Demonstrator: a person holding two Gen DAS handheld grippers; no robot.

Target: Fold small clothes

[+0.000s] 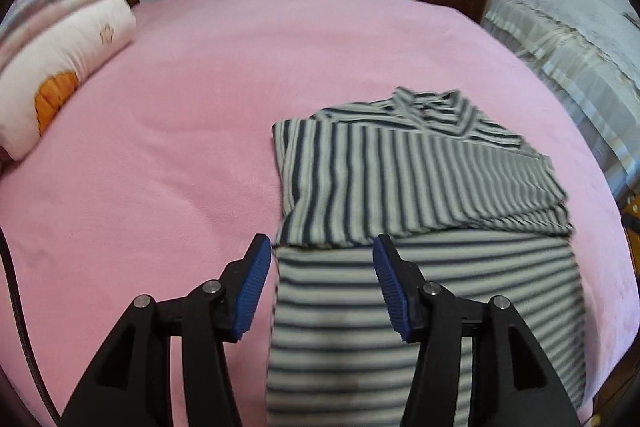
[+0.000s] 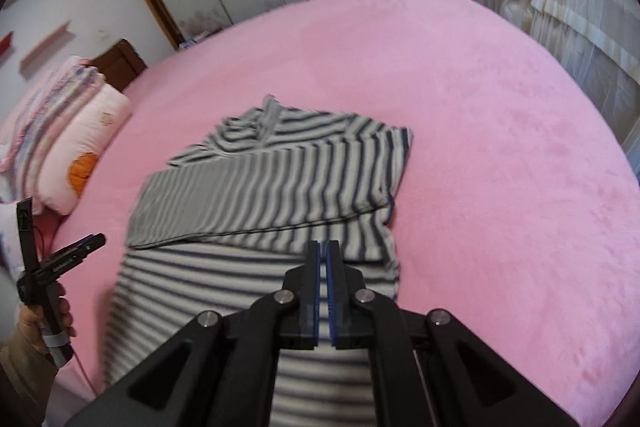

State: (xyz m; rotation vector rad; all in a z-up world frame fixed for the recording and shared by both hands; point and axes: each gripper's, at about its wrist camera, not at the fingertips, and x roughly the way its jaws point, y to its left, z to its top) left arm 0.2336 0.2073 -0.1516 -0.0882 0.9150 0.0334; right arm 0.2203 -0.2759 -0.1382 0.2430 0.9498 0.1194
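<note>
Jaws are standing wide on the left gripper (image 1: pixel 322 253), pressed together empty on the right gripper (image 2: pixel 323 247); both should be pinching the striped shirt's (image 1: pixel 420 179) near hem evenly.

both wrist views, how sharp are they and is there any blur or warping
Left wrist view: striped shirt is smeared, the left gripper crisp, the pink bed bulging from fisheye. Right wrist view: softer overall, shirt stripes blurred, right gripper sharp, dark vignette at the corners.
</note>
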